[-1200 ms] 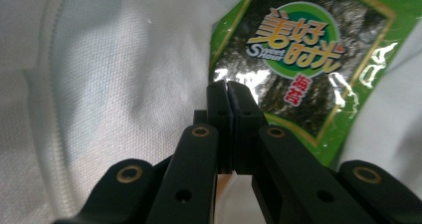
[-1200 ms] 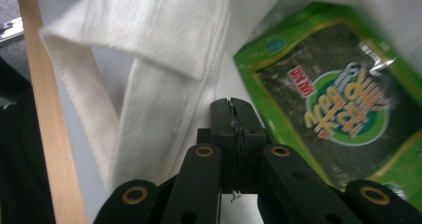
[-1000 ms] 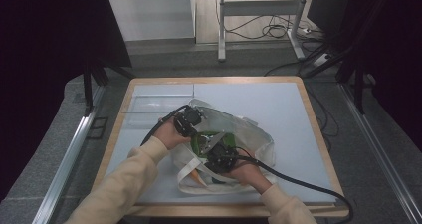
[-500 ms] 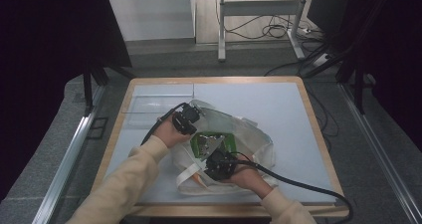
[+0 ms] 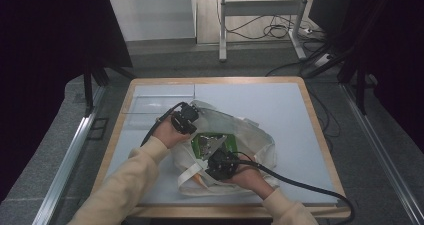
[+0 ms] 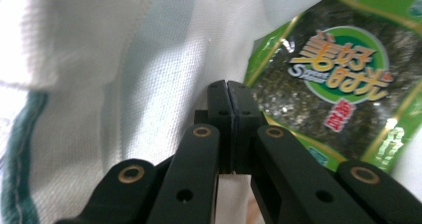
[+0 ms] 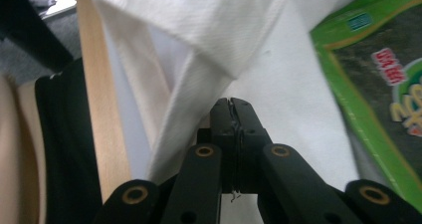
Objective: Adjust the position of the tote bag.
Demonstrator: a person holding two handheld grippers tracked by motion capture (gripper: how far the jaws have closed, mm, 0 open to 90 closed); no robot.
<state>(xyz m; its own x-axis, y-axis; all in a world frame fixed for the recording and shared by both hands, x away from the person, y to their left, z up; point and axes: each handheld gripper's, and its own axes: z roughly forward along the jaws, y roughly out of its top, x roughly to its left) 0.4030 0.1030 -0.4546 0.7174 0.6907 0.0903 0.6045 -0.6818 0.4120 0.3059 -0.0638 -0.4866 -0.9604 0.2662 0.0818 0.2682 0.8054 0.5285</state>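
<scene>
Left gripper (image 6: 229,92) clamped tight on the cloth bag (image 6: 149,59); right gripper (image 7: 233,107) likewise pinched on its edge. Green seaweed packet (image 5: 210,144) lying in the bag's mouth on the table (image 5: 280,105).

Two handheld grippers, black throughout. Left gripper (image 5: 184,121): boxy body, black cable looping off its rear. Right gripper (image 5: 220,164): same build, thick black cable trailing away across the table. Jaws flat, matte black, mounted on angled link arms with brass-ringed pivot holes and small plain bores. Long cream-yellow sleeves (image 5: 120,185) on both forearms, cuffs reaching the wrists.
</scene>
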